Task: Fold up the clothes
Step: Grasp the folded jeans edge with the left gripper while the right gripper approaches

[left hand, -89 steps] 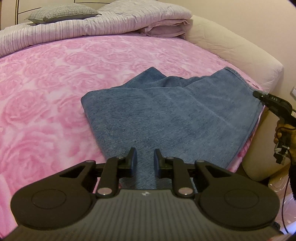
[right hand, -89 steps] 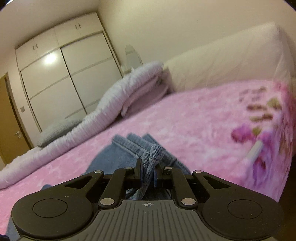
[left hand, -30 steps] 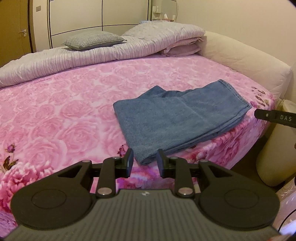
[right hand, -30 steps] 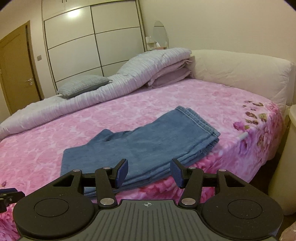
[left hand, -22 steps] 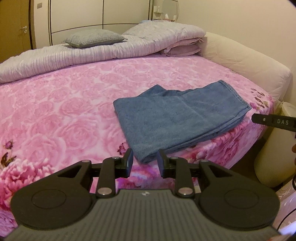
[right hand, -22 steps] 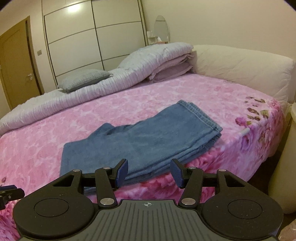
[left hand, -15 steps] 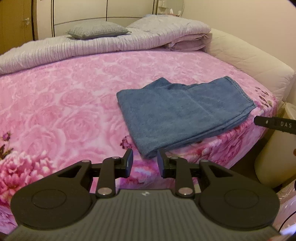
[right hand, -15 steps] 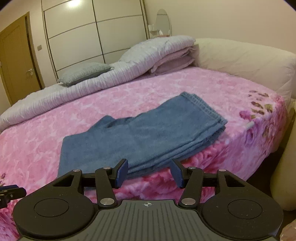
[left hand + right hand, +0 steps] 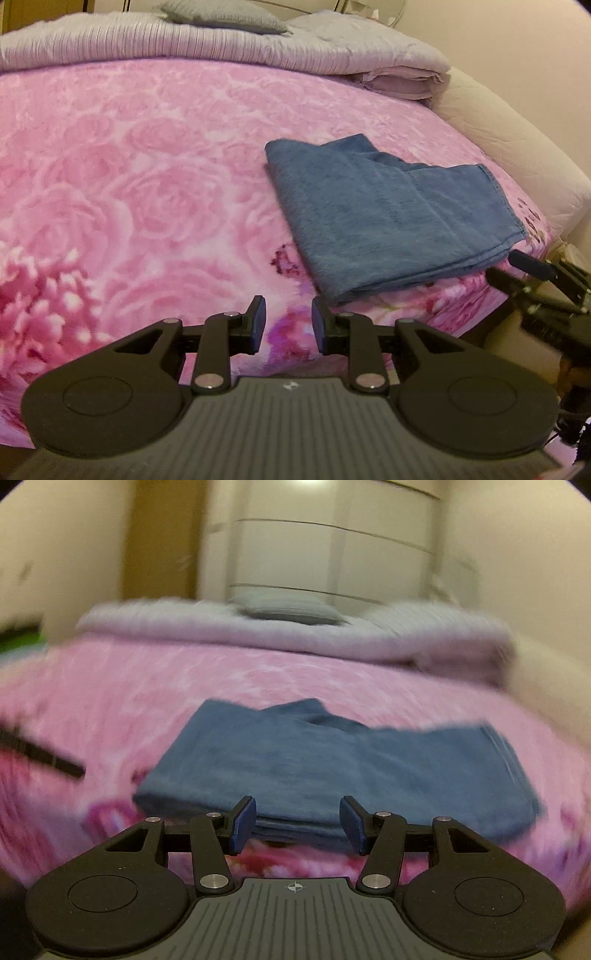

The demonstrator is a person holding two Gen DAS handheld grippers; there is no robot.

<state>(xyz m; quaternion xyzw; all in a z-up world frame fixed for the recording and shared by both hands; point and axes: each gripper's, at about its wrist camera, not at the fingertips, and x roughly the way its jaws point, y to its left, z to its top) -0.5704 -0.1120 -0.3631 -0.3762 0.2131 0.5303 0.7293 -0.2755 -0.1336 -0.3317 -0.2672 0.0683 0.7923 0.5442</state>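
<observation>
Folded blue jeans [image 9: 384, 218] lie flat near the front edge of the bed with the pink rose blanket [image 9: 140, 177]. My left gripper [image 9: 288, 325] hovers open over the blanket, just left of the jeans' near corner, holding nothing. In the blurred right wrist view the jeans [image 9: 332, 760] fill the middle. There my right gripper [image 9: 297, 823] stands open in front of their near folded edge, with nothing between its fingers. The right gripper [image 9: 532, 267] also shows at the right edge of the left wrist view, beside the jeans' far end. The left gripper's finger [image 9: 40, 755] shows at left.
A striped lilac duvet [image 9: 184, 40] with a grey pillow [image 9: 221, 14] lies along the back of the bed. A cream padded bed surround [image 9: 517, 147] curves on the right. White wardrobe doors [image 9: 332, 546] and a wooden door [image 9: 162, 539] stand behind.
Both grippers let go of the jeans and drew back off the bed. Over the last half second the left gripper shifted left and the right swung round to face the jeans' long edge.
</observation>
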